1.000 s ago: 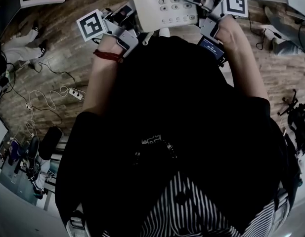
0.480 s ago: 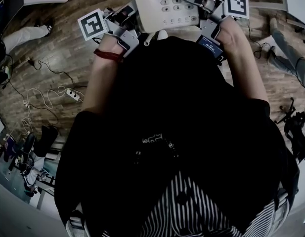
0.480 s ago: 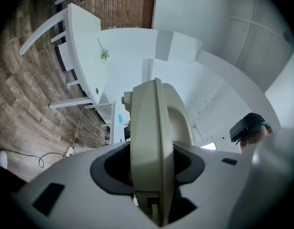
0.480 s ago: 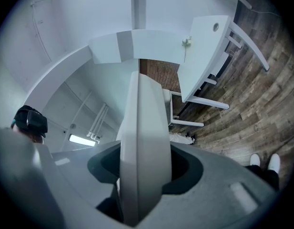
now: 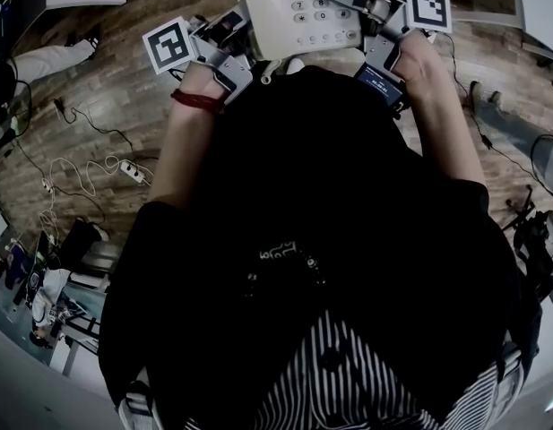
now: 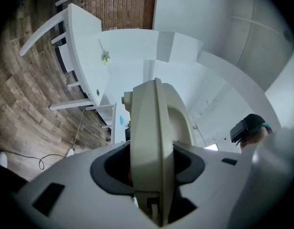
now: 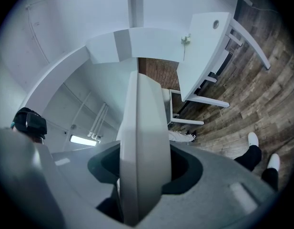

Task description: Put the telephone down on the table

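Observation:
The white telephone [image 5: 294,7] hangs at the top of the head view, keypad up, above the wooden floor. My left gripper [image 5: 236,36] clamps its left edge, just past the marker cube [image 5: 168,45]. My right gripper [image 5: 358,9] grips the right edge, over the handset side. In the left gripper view the telephone [image 6: 155,137] stands edge-on between the jaws of that gripper [image 6: 154,173], pinched from both sides. The right gripper view shows the same: the telephone's edge [image 7: 142,137] is wedged in the right gripper [image 7: 142,175]. Both arms are stretched forward.
A white table [image 6: 85,46] with a chair beside it stands ahead; the right gripper view shows the same table [image 7: 204,51]. Cables and a power strip [image 5: 133,168] lie on the floor at left. A person's legs [image 5: 518,124] are at right.
The grippers and the telephone have stayed where they were. People's legs at the left and right edges of the floor have shifted.

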Motion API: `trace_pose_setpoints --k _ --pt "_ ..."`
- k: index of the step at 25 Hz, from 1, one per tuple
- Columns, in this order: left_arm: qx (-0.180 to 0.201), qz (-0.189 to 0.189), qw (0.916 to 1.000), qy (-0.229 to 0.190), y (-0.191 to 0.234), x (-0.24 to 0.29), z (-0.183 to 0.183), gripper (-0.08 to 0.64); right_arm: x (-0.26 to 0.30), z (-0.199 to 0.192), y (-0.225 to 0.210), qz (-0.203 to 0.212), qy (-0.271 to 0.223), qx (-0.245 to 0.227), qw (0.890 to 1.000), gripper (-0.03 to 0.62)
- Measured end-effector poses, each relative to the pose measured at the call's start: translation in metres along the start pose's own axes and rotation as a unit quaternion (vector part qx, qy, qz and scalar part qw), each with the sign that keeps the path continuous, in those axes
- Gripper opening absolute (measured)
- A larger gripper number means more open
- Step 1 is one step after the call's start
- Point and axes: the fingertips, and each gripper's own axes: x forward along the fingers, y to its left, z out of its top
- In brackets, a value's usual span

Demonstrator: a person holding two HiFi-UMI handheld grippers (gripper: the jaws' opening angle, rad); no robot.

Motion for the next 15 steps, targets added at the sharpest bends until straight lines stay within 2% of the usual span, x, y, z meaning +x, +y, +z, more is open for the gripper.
trace_pose_setpoints --k 15 --pt "-0.003 -0.016 0.9993 0.033 0.0 0.013 0.001 0.201 -0.01 0.006 0.002 -0.011 -0.03 -0.003 0.999 0.196"
